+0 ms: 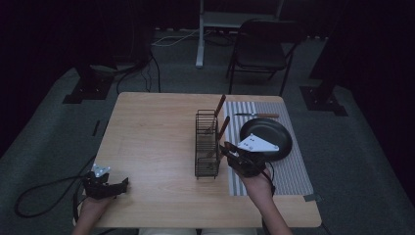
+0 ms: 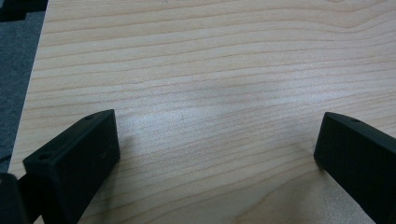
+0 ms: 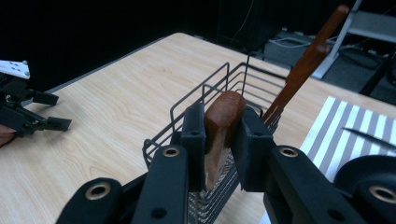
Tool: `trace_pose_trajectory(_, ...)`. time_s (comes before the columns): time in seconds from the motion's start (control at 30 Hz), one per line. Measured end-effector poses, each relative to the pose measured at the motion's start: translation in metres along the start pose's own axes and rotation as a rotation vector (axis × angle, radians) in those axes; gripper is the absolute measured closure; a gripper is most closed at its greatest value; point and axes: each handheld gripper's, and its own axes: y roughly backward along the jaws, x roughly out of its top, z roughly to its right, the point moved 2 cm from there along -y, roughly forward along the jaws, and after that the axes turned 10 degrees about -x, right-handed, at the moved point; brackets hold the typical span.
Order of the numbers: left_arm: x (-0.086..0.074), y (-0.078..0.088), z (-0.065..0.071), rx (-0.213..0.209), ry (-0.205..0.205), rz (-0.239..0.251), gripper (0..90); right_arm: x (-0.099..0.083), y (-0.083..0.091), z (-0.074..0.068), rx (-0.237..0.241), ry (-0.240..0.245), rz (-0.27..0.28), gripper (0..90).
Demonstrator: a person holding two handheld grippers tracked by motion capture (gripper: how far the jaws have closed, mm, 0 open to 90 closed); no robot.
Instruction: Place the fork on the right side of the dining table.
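L gripper [image 1: 105, 185] sat at the near-left corner of the table [image 1: 151, 142], well apart from everything else. Jaws stood wide apart w/ nothing between them, bare wood grain underneath; a hand [image 1: 90, 205] held it from below the table edge.

Mid-table stood the wire caddy [image 1: 206, 144], a black open-mesh rack, upright, just beside the left edge of the striped placemat [image 1: 288, 171]. Inside: at least three wooden-handled utensils, handles up. One handle [image 1: 220, 105] leaned out of the far compartment, another [image 1: 223, 128] rose from the middle. Business ends were hidden by the mesh, so can't tell fork vs spoon vs knife.

R gripper [image 3: 223, 135] was over the near end of the caddy, jaws clamped on the third wooden handle [image 3: 223, 119], pads pressing its two flat sides just below the rounded top. Handle was still inside the rack, roughly upright.

Judgement: handle looked stiff, light, varnished, so prob. a bit slick; grip across the flats near the top seemed right, less chance of twisting. Metal end would make it bottom-heavy, so it might swing if the hold loosened. Mesh could snag the tip on a tilted pull; a straight-up lift looked safest.

Right of the caddy, on the placemat: a dark plate [image 1: 266, 139], nothing visible on it, and a knife [image 1: 257, 115] w/ wooden handle lying flat just beyond its far rim.
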Motion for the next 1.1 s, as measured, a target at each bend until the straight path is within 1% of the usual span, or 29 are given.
trace_pose_trajectory(0.2,0.000,0.000,0.000,0.000,-0.002,-0.002,0.1,0.007,0.005,0.001,0.001,-0.003,0.028,76.1)
trace_pose_trajectory(0.43,0.000,0.000,0.000,0.000,-0.003,-0.002,0.1,0.024,0.011,0.002,-0.005,0.019,0.066,76.1)
trace_pose_trajectory(0.53,0.000,0.000,0.000,0.000,-0.005,-0.005,0.1,0.031,0.014,0.004,-0.004,0.018,0.081,76.1)
trace_pose_trajectory(0.73,0.000,0.000,0.000,0.000,-0.005,-0.004,0.1,0.047,0.024,0.006,-0.003,0.025,0.118,76.1)
trace_pose_trajectory(0.8,0.000,0.000,0.000,0.000,-0.005,-0.005,0.1,0.048,0.026,0.006,0.000,0.023,0.123,76.1)
trace_pose_trajectory(0.87,0.000,0.000,0.000,0.001,-0.004,-0.004,0.1,0.055,0.032,0.009,0.001,0.021,0.138,76.1)
trace_pose_trajectory(0.97,0.000,0.000,0.000,0.001,-0.004,-0.003,0.1,0.057,0.038,0.013,0.001,0.017,0.146,76.1)
trace_pose_trajectory(1.1,0.000,0.000,0.000,0.001,-0.005,-0.004,0.1,0.056,0.046,0.017,-0.007,0.015,0.156,76.2)
